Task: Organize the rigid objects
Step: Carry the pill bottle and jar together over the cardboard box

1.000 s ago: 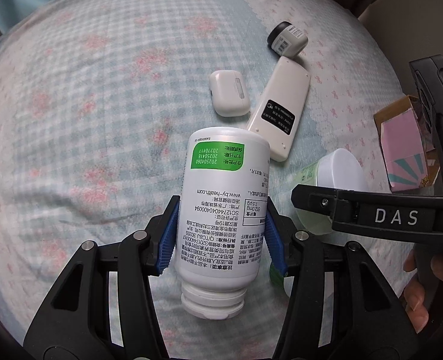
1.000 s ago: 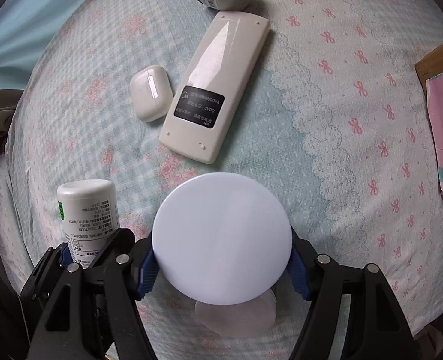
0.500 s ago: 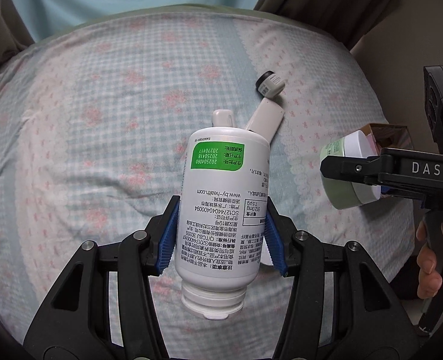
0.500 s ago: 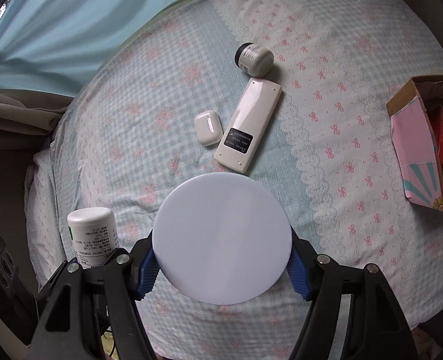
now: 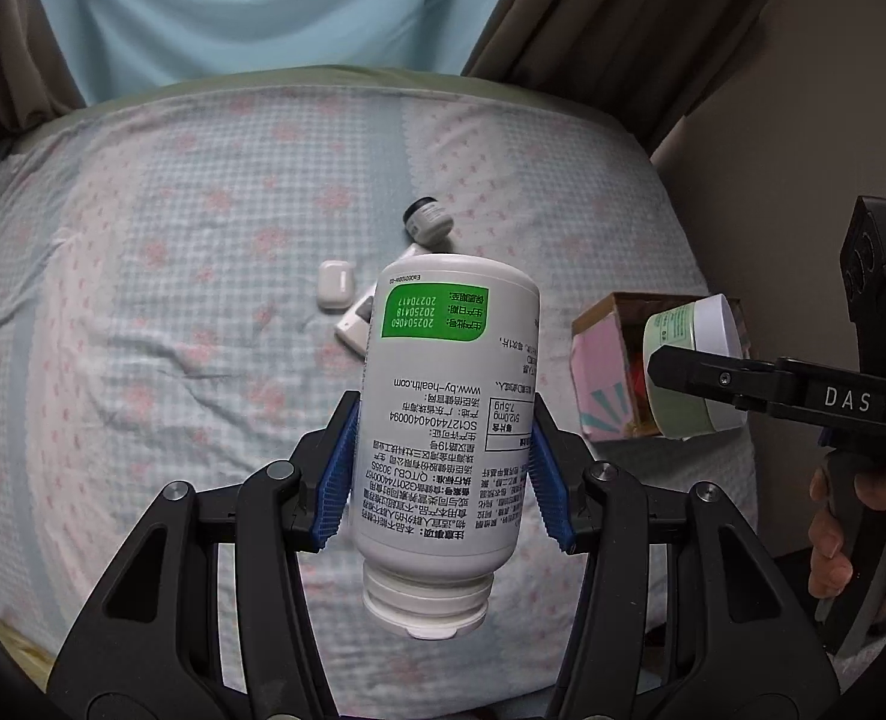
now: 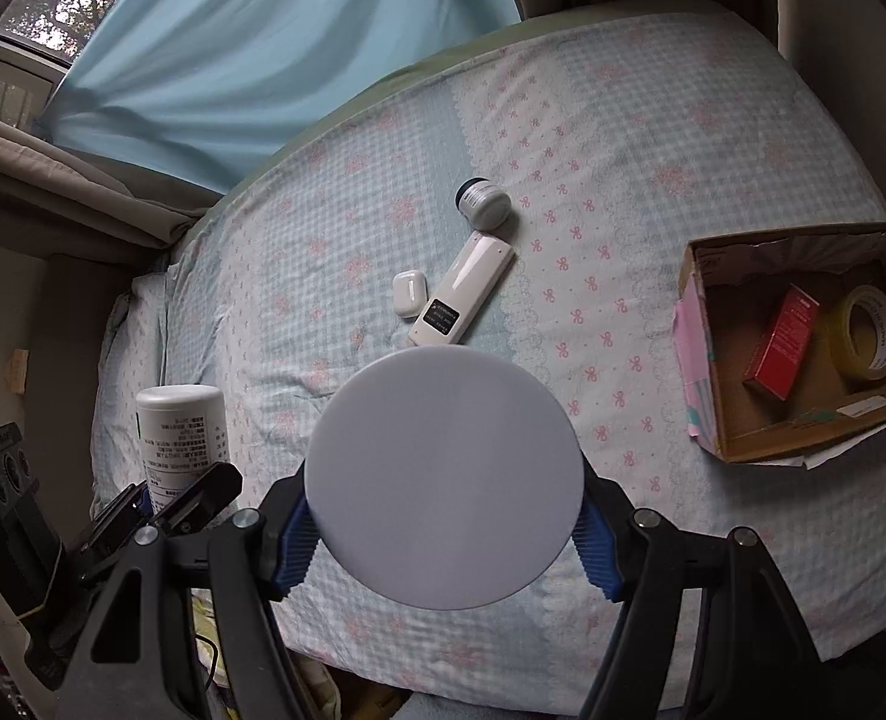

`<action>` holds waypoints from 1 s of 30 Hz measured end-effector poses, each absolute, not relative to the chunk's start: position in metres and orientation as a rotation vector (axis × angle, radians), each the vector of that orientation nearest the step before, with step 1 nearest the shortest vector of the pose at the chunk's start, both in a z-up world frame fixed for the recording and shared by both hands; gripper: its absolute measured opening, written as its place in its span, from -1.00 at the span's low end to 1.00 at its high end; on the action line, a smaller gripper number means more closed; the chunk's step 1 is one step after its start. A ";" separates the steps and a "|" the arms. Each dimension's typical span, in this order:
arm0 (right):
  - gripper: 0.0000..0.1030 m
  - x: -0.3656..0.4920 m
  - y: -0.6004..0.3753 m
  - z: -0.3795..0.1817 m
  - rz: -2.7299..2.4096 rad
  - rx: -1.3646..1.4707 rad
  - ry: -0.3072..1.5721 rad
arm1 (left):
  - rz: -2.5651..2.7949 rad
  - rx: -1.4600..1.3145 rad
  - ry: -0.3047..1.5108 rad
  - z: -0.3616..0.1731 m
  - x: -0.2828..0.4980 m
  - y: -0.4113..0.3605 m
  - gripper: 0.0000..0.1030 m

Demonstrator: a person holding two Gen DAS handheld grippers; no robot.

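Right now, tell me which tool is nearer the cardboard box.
Right. The right tool, shut on the white-lidded jar, hangs just left of the cardboard box. The left tool, holding the white bottle, sits farther left, beyond the jar.

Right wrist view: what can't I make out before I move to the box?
- Jar: only the lid shows; the body hides behind it.
- Cardboard box: near wall hides part of the floor.
- Remote in the left wrist view: mostly behind the white bottle.
- Remote label: too small to read.
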State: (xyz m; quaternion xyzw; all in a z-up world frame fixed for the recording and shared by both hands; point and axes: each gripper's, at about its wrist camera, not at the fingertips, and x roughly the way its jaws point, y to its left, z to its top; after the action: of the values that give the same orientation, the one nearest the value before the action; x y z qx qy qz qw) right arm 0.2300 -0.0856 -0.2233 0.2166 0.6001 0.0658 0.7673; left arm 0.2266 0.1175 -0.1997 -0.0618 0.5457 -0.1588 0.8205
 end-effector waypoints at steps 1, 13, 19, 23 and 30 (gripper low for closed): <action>0.29 0.226 -0.098 -0.219 0.149 0.468 1.295 | -0.335 -0.139 1.159 -0.197 0.223 0.107 -0.07; 0.29 0.205 -0.271 -0.205 0.083 0.436 1.254 | -0.426 -0.095 1.168 -0.197 0.217 -0.062 -0.07; 0.29 0.199 -0.342 -0.219 0.018 0.434 1.282 | -0.505 -0.086 1.200 -0.216 0.224 -0.147 -0.07; 0.29 0.200 -0.378 -0.234 -0.006 0.428 1.307 | -0.535 -0.068 1.235 -0.234 0.230 -0.191 -0.07; 0.29 0.205 -0.420 -0.282 -0.002 0.465 1.374 | -0.546 -0.015 1.318 -0.280 0.244 -0.235 -0.06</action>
State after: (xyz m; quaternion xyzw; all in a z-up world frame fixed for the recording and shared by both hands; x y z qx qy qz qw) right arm 0.2054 -0.4196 -0.2816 0.2128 0.6285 -0.0011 0.7482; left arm 0.2441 -0.2349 -0.2804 -0.0071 0.6046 -0.2504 0.7561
